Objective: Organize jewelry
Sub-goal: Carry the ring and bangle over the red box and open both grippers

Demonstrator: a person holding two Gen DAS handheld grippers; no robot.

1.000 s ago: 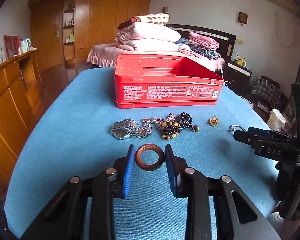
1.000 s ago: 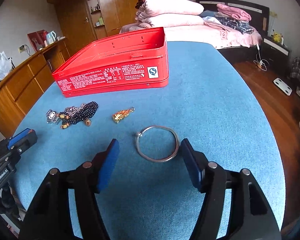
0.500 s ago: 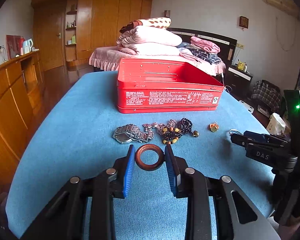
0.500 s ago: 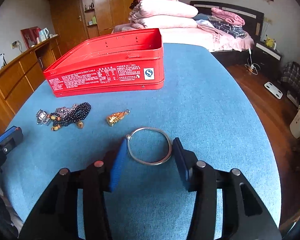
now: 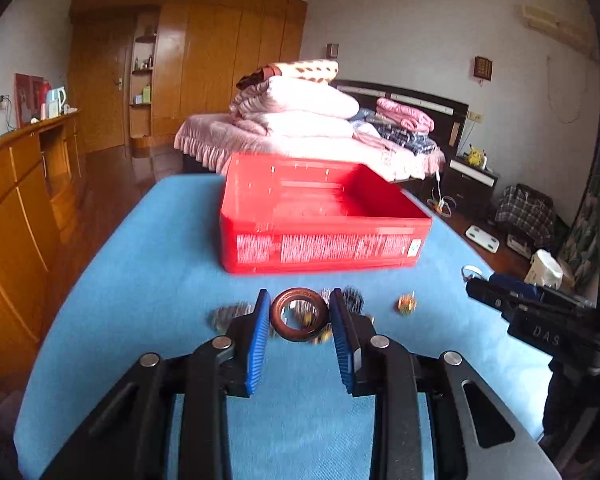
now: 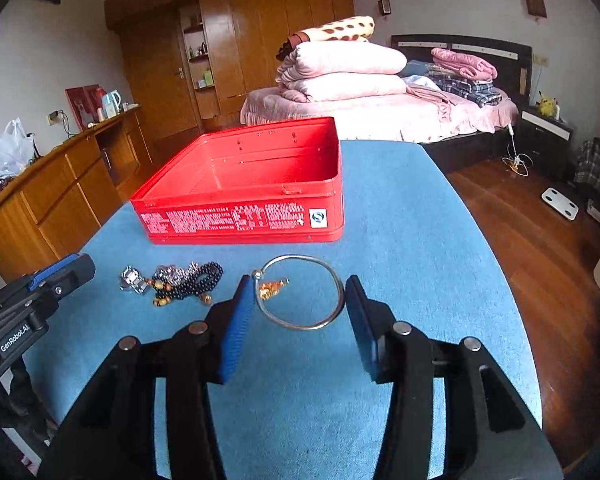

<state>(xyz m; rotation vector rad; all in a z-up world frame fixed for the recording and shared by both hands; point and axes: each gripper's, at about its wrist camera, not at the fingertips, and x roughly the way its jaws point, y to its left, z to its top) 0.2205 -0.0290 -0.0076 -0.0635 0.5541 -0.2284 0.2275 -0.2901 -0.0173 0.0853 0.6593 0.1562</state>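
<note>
My left gripper [image 5: 300,316] is shut on a brown wooden ring [image 5: 300,314] and holds it above the blue table. My right gripper [image 6: 298,300] is shut on a thin silver bangle [image 6: 300,292], lifted off the table. An open red tin box [image 6: 244,188] stands at the far middle of the table, also in the left wrist view [image 5: 323,216]. A dark bead bracelet [image 6: 192,280], a metal watch [image 6: 132,280] and a small gold charm [image 6: 272,288] lie in front of the box. The charm also shows in the left wrist view [image 5: 405,304].
The blue table [image 6: 399,240] drops off at its right edge to a wooden floor. A wooden cabinet [image 5: 16,208] runs along the left. A bed with stacked bedding [image 6: 347,76] stands behind the table.
My right gripper closed on the silver bangle and lifted it. My left gripper rose and moved forward with the wooden ring, toward the red box.
</note>
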